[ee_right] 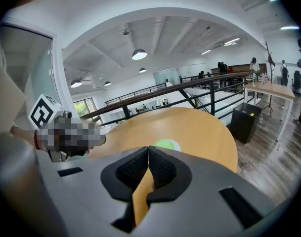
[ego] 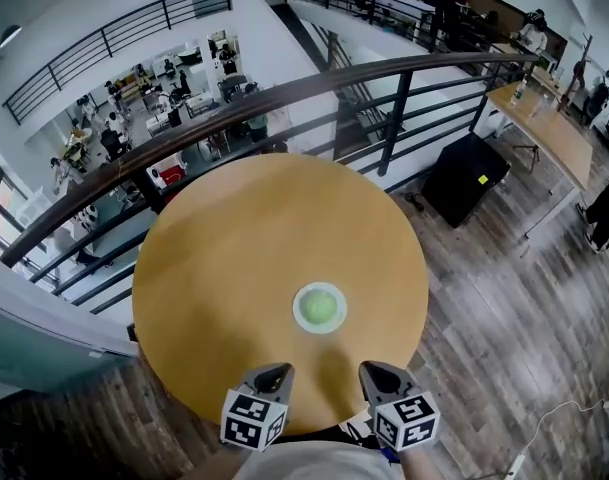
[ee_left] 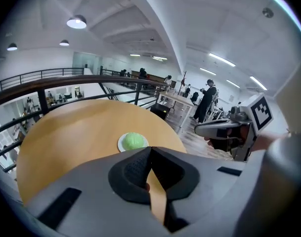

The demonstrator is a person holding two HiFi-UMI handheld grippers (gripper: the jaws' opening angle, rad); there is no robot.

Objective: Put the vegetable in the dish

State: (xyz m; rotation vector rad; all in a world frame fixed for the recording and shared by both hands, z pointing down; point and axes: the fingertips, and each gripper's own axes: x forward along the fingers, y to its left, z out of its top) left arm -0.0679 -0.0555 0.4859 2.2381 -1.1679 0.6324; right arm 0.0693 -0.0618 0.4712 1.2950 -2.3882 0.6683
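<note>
A green leafy vegetable (ego: 320,308) lies in a small white dish (ego: 300,296) on the near half of the round wooden table (ego: 234,248). My left gripper (ego: 281,372) and right gripper (ego: 370,368) hover side by side over the table's near edge, just short of the dish. Both have their jaws closed together with nothing between them. In the left gripper view, the left gripper (ee_left: 150,150) points at the vegetable (ee_left: 134,140), with the right gripper (ee_left: 209,129) off to its right. In the right gripper view, the right gripper (ee_right: 148,150) half hides the dish (ee_right: 168,144).
A dark metal railing (ego: 284,93) curves round the table's far side, with a drop to a lower floor beyond it. A black box (ego: 467,176) stands on the wood floor at the right. A long wooden table (ego: 544,128) and several people are farther off.
</note>
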